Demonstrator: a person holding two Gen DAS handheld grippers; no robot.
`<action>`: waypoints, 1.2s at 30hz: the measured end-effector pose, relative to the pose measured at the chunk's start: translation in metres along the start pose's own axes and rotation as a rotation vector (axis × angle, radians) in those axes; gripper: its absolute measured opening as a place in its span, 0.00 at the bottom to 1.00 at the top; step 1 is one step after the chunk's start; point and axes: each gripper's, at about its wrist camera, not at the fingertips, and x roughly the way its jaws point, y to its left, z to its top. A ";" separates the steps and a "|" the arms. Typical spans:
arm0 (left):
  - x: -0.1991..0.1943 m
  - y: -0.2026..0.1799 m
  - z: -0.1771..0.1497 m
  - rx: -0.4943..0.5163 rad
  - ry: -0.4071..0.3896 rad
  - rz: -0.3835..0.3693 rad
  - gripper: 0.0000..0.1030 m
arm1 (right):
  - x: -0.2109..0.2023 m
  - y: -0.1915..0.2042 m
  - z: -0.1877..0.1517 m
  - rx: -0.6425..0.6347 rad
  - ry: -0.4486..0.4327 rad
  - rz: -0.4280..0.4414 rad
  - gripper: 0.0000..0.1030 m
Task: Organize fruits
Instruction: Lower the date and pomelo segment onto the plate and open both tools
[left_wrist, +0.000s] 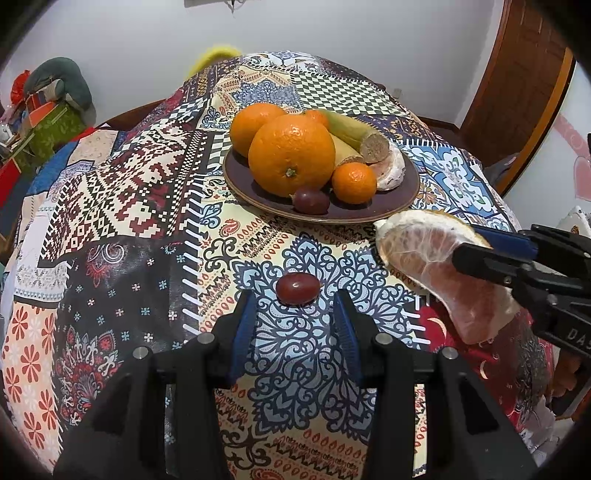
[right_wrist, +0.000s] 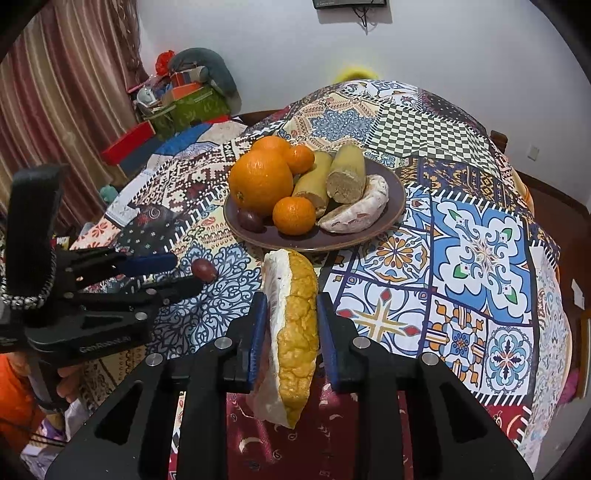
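The right claw (right_wrist: 290, 328) is clenched on a wedge of pomelo (right_wrist: 291, 332), its blue pads pressing the two flat sides; the bumpy yellow rind faces the right wrist camera and the white pith edge runs along the left. In the left wrist view the same wedge (left_wrist: 439, 266) shows its pale pink flesh, held off the bench (left_wrist: 147, 221) near the front rim of the plate.

The left claw (left_wrist: 295, 325) hangs released, its fingers parted with nothing between them, tips pointing at a lone red grape (left_wrist: 297, 289) that lies on the patterned cloth just ahead. Whether the tips touch the cloth is hard to judge from these angles. From the right wrist view that grape (right_wrist: 204, 269) sits just beyond the left claw's fingertips.

Farther back stands a dark plate (left_wrist: 402, 192). On it a second grape (left_wrist: 310, 199) lies at the front edge beside a small tangerine (left_wrist: 354, 182). Behind them sit a large orange (left_wrist: 291, 155) and another orange (left_wrist: 251, 125), with two pieces of sugar cane (right_wrist: 347, 173) leaning across the back. Another pomelo piece (right_wrist: 362, 210) curls along the plate's right side.
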 end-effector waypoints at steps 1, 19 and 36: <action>0.001 0.000 0.000 -0.001 0.000 -0.002 0.42 | 0.000 -0.001 0.000 0.001 -0.001 0.000 0.24; 0.009 0.004 0.004 -0.036 0.009 -0.023 0.28 | -0.004 -0.008 -0.002 0.009 -0.006 0.012 0.24; -0.040 -0.002 0.062 -0.014 -0.169 -0.040 0.28 | -0.034 -0.018 0.041 0.020 -0.143 -0.019 0.24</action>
